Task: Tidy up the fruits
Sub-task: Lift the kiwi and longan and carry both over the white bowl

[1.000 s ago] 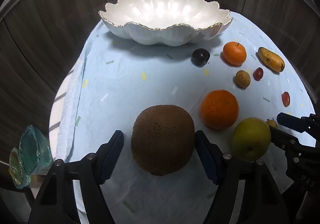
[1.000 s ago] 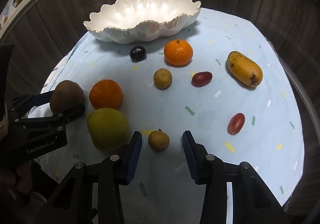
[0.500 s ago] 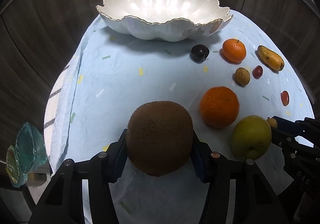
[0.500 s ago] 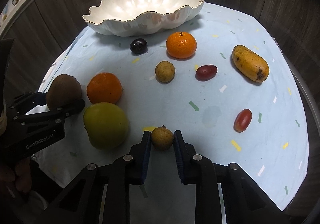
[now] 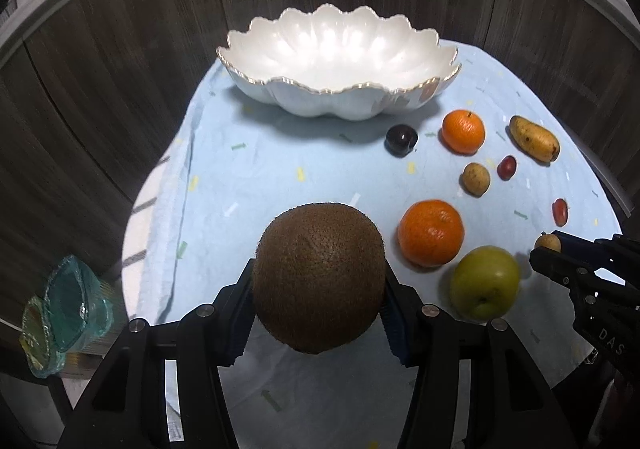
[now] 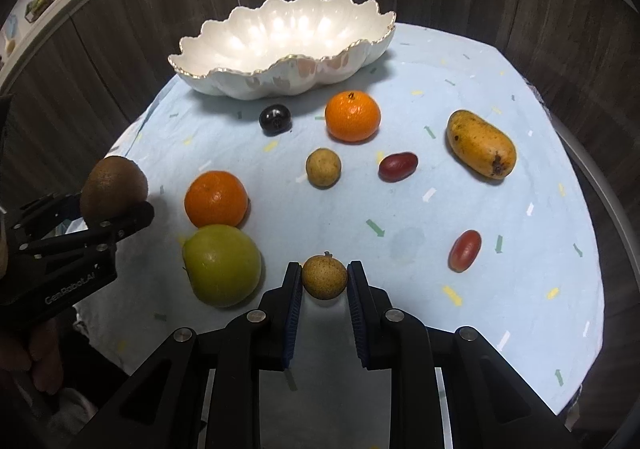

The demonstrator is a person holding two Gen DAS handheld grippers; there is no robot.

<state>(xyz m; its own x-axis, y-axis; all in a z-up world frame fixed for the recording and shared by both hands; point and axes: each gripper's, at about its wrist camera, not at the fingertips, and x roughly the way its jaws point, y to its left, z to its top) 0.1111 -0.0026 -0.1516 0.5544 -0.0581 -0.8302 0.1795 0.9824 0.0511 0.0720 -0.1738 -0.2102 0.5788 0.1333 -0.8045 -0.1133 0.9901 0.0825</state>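
Crowding the right hand-held gripper [image 6: 324,281], clamped on a longan [image 6: 324,277], a green apple [image 6: 222,265] sits at 9 o'clock, while the left hand-held gripper [image 5: 318,299] clamps a kiwi [image 5: 319,281] with open cloth [image 5: 260,165] toward the bowl [image 5: 340,53] at 12.

A brown kiwi [image 5: 319,277] sits clamped between the left gripper [image 5: 318,307] pads at six o'clock. The scalloped white bowl [image 5: 280,87] stands at twelve on a pale blue cloth [image 5: 248,169]. At three o'clock lie an orange [image 5: 431,231] and a green apple [image 5: 484,281]; the right gripper [image 5: 549,253] pinches a small brown fruit [image 5: 548,242].
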